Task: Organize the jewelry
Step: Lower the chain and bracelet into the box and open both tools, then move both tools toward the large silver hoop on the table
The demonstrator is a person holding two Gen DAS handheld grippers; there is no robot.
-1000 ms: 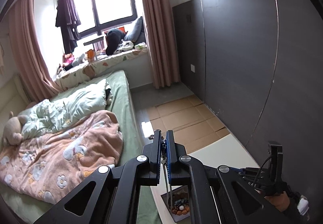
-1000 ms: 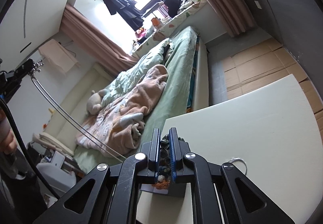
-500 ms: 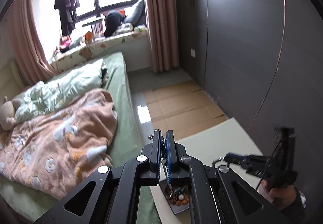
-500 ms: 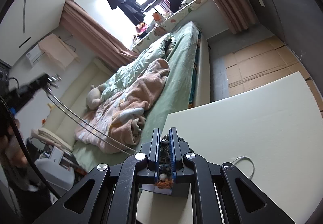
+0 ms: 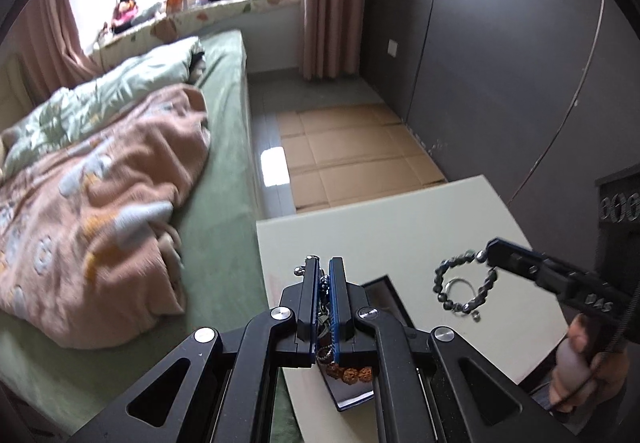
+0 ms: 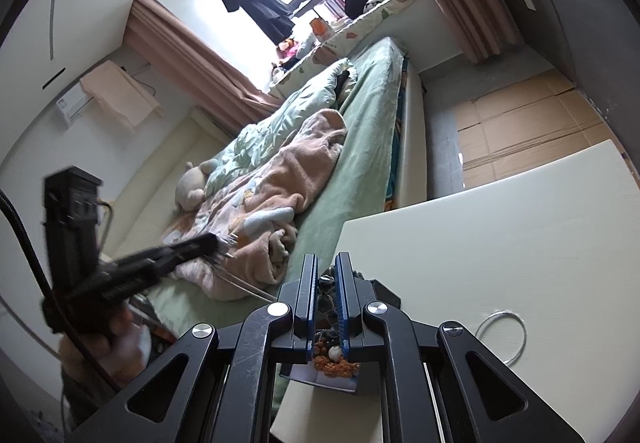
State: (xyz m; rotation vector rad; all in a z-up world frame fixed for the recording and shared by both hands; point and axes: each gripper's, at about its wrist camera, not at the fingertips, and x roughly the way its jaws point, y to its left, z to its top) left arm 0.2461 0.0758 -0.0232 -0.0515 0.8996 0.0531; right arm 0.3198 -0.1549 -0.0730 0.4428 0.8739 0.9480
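Left claw (image 5: pixel 325 273): pressed together on a chain (image 5: pixel 325 285), small metal and blue bits showing in the slit between the fingers. Held above the box (image 5: pixel 386 285), over its side towards the bed (image 5: pixel 224 203). In the right view, thin silvery strands slanting from the tip down towards the box.

Right claw (image 6: pixel 326 269): clamped on a bracelet (image 5: pixel 438 277) of dark beads, the fingers a narrow slit apart with beads wedged between. Tip just right of the box. Bracelet hanging as an open ring from the tip, right of the box; whether touching the bench (image 5: pixel 360 227), cannot tell.

Box: dark, shallow, lidless, right beneath both claws. Inside, a strand of brown-orange beads (image 5: pixel 352 373) at the near end, with one pale bead (image 6: pixel 334 352) and some darker pieces beside it; the rest hidden by the fingers. Far end of the box dark, contents not readable.

Right of the box, flat on the bench, a thin pale loop (image 6: pixel 500 313), apart from the box. Near the bracelet, one tiny loose bit (image 5: pixel 475 316).

Bench pale and plain. Left of the box, the bed with a green sheet and a rumpled pink blanket (image 5: pixel 100 203). Beyond the box, past the bench's far edge, flattened cardboard (image 5: pixel 352 147) on the floor.
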